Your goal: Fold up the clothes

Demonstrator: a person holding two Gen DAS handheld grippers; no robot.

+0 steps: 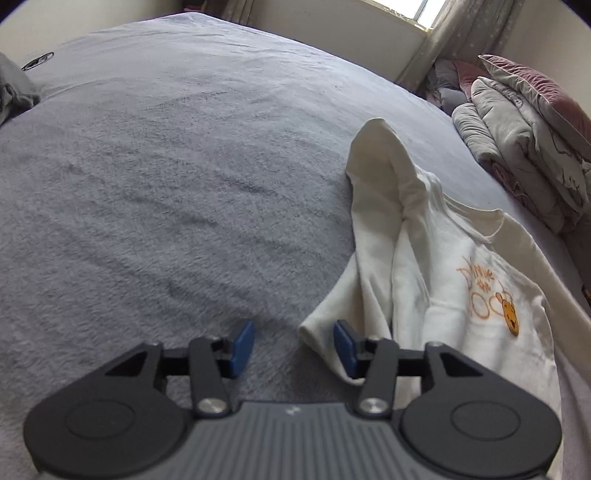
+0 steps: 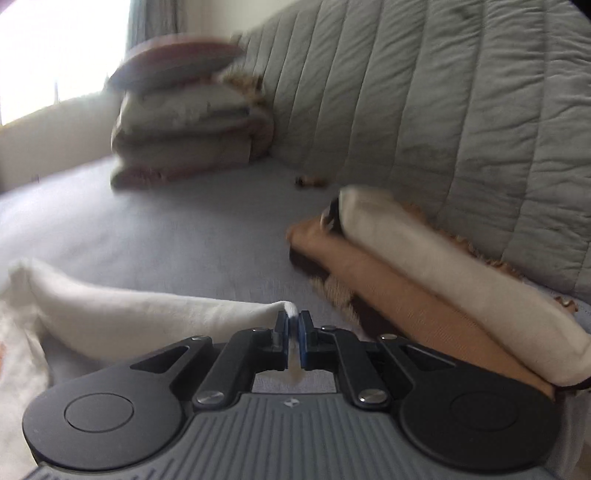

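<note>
Closest to me, the left gripper (image 1: pixel 291 345) hangs just over the bed (image 1: pixel 166 184) with its blue pads (image 1: pixel 242 345) spread apart and nothing pinched between them; a loose corner of the white shirt (image 1: pixel 443 266) lies just beside the right-hand pad, partly behind it. The right gripper (image 2: pixel 294 334) has its pads pressed together on a thin fold of that same shirt (image 2: pixel 129 314), a tuft of white cloth poking up between the tips and the fabric stretching away to the left in a raised ridge.

The shirt itself lies on the grey bed cover, off to the right in the left wrist view. Its front faces up, showing an orange print with lettering and a small bear face (image 1: pixel 509 319), and one long sleeve (image 1: pixel 373 166) runs away from the body toward the far side.

Just past the right gripper lie some folded clothes (image 2: pixel 424 266), a cream piece on top of a tan one, close against a quilted grey headboard (image 2: pixel 443 92). Farther off, a stack of folded bedding (image 2: pixel 184 129) with a pinkish pillow (image 1: pixel 535 88) on top sits at the bed's corner, near a curtain (image 1: pixel 454 40) and a bright window (image 1: pixel 424 11).
</note>
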